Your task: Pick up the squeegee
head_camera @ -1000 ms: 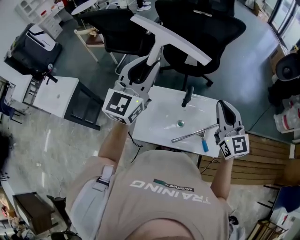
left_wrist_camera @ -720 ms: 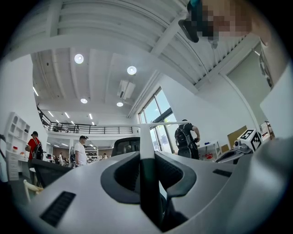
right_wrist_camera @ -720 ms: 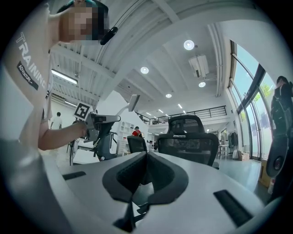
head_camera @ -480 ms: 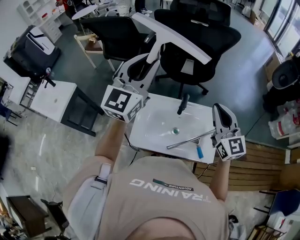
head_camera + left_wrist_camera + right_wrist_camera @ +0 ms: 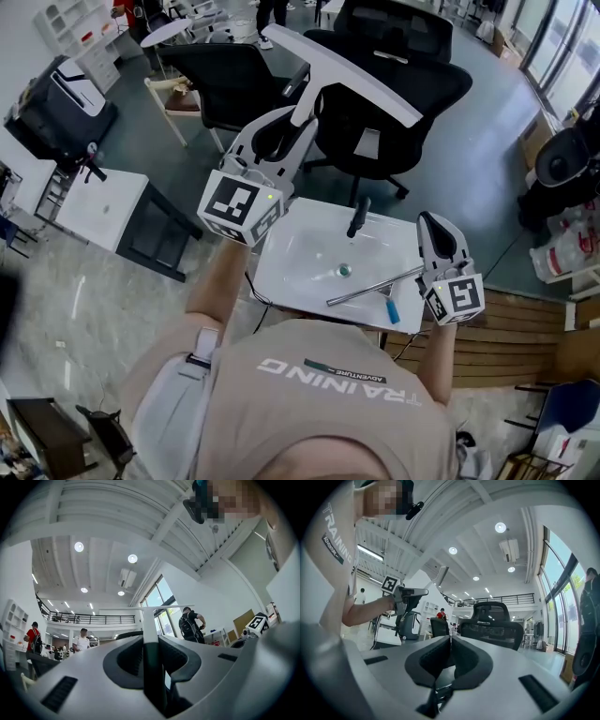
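The squeegee [image 5: 347,75] is white and T-shaped, with a long flat blade and a short stem. My left gripper [image 5: 298,120] is shut on its stem and holds it up in the air above the white basin [image 5: 300,246]. In the left gripper view the stem [image 5: 149,658] runs up between the jaws to the level blade [image 5: 154,607]. My right gripper [image 5: 434,220] hovers at the basin's right edge, shut and empty. In the right gripper view its jaws [image 5: 450,640] meet, and the left gripper [image 5: 406,595] shows far off on the left.
On the basin stand a black faucet [image 5: 356,217] and a drain [image 5: 344,270]. A metal bar tool with a blue handle [image 5: 388,309] lies near its front edge. Black office chairs [image 5: 394,66] stand behind, a white side table [image 5: 98,202] at left, wooden slats [image 5: 520,328] at right.
My left gripper has lifted the squeegee a little higher. The right gripper has stayed by the basin's right edge. The head view has shifted slightly.
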`<state>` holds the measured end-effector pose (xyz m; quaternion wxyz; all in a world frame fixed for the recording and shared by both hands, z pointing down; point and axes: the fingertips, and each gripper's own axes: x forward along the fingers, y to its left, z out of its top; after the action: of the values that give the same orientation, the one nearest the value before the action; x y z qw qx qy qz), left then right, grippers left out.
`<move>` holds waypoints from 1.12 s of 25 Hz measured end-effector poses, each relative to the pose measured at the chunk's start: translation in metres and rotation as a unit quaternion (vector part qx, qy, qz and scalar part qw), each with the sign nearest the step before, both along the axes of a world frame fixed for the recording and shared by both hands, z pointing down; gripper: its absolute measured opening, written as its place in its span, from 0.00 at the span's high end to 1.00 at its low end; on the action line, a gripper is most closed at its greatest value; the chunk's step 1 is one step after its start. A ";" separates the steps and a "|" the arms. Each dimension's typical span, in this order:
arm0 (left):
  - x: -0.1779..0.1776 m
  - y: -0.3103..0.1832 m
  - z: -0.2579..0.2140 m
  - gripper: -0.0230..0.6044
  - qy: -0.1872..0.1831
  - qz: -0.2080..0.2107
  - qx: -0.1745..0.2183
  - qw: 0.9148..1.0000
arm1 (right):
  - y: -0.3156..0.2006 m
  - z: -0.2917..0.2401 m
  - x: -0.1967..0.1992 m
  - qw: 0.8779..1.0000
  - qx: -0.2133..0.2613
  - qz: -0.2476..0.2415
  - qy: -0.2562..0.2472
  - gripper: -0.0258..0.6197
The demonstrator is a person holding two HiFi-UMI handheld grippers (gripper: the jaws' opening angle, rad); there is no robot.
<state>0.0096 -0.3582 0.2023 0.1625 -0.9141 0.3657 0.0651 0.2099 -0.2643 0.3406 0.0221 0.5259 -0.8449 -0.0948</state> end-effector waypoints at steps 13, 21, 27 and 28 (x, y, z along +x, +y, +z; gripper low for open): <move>-0.006 0.016 -0.019 0.81 0.021 0.004 0.016 1.000 | 0.001 0.004 0.002 1.000 -0.005 -0.004 -0.003 0.91; -0.014 0.015 -0.011 0.81 0.015 -0.014 0.010 1.000 | 0.003 0.010 0.003 1.000 -0.010 -0.005 -0.010 0.91; -0.018 0.016 0.004 0.81 0.017 -0.022 -0.002 1.000 | 0.007 0.017 0.007 1.000 -0.014 0.000 -0.016 0.91; -0.018 0.015 0.006 0.81 0.017 -0.023 -0.005 1.000 | 0.007 0.017 0.007 1.000 -0.015 -0.001 -0.016 0.91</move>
<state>-0.0088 -0.3428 0.2087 0.1536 -0.9051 0.3893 0.0750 0.2171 -0.2573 0.3579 0.0166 0.5265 -0.8468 -0.0736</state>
